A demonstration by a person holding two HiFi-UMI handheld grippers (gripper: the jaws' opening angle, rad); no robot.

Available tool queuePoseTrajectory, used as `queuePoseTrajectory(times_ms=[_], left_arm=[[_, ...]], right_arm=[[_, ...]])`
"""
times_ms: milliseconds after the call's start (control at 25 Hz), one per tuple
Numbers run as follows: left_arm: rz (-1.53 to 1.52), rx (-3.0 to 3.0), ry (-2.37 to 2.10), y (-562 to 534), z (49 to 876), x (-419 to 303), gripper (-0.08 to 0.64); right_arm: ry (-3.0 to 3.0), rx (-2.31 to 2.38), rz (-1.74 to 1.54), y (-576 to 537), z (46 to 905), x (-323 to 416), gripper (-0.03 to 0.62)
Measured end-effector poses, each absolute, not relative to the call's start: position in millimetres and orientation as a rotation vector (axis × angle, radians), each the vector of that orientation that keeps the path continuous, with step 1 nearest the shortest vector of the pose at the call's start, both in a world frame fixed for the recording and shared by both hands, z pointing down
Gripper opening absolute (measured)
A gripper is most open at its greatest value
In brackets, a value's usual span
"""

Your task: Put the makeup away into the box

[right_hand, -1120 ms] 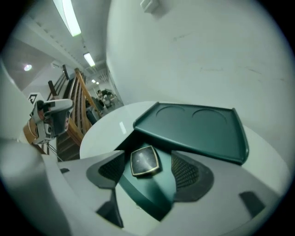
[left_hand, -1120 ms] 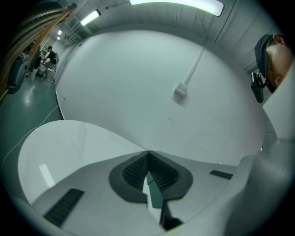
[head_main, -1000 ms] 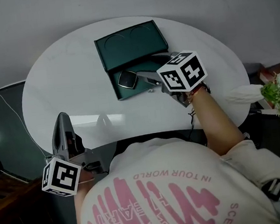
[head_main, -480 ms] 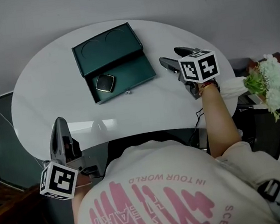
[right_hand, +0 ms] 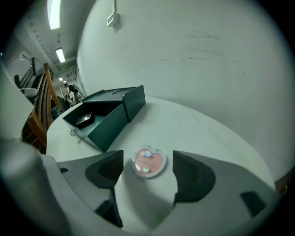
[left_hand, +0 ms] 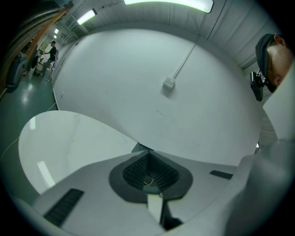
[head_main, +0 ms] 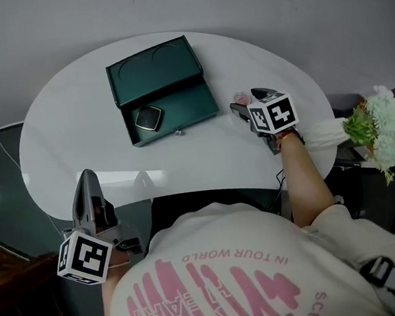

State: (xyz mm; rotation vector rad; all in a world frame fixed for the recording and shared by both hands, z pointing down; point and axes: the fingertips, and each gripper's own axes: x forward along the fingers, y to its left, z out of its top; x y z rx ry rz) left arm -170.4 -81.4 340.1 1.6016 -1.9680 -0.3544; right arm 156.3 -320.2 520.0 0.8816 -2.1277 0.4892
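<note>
While the right gripper [head_main: 246, 101] hangs over the white table [head_main: 74, 132] with its jaws spread wide, a pink heart-shaped compact [right_hand: 148, 162] lies flat on the tabletop between them, with a gap showing at each pad, so it is released rather than gripped. Just to this gripper's right the table's rounded edge curves away, and past that edge stands a bunch of white flowers [head_main: 382, 129]. To its left the tabletop runs bare as far as the green box [head_main: 172, 125], leaving free room on that side. Beyond its tips there is more bare table, then a plain wall [right_hand: 193, 55]. A second ago this gripper reached into the box, over the dark compact [head_main: 149, 117]. Since then it has swung out to the right and come down to the heart-shaped compact, and its jaws have just been opening a little further around it. The left gripper [head_main: 86, 179] sits at the table's near rim, well to the left of the right one, much where it was before, with its jaws pressed together. The box stands open, its lid [head_main: 155, 66] thrown back on the far side, and two round hollows show in the lid's lining. In the box's left part lies the dark compact, square with rounded corners as far as the head view lets one judge, in the same spot as before.
</note>
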Motion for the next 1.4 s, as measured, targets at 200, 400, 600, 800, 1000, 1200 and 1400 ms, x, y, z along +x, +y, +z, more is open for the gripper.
queuePoseTrajectory(times_ms=[200, 400, 600, 800, 1000, 1200, 1400], left_arm=[[-0.355, 1.580, -1.987, -74, 342, -166, 0.002], [-0.357, 1.565, -2.015, -66, 339, -167, 0.002], [-0.371, 1.561, -2.031, -59, 336, -168, 0.002], [-0.389, 1.550, -2.031, -54, 337, -168, 0.002], [-0.407, 1.546, -2.026, -48, 340, -168, 0.002], [-0.410, 1.538, -2.019, -46, 342, -174, 0.002], [-0.412, 1.556, -1.997, -55, 342, -185, 0.002]], right_arm=[[-2.121, 0.851, 0.475, -322, 528, 156, 0.334], [-2.115, 0.854, 0.475, -324, 526, 155, 0.330], [-2.099, 0.871, 0.479, -324, 526, 156, 0.316], [-2.088, 0.890, 0.483, -323, 524, 153, 0.274], [-2.075, 0.911, 0.500, -320, 524, 153, 0.239], [-2.045, 0.962, 0.524, -321, 523, 155, 0.238], [-2.020, 1.016, 0.558, -317, 520, 157, 0.236]])
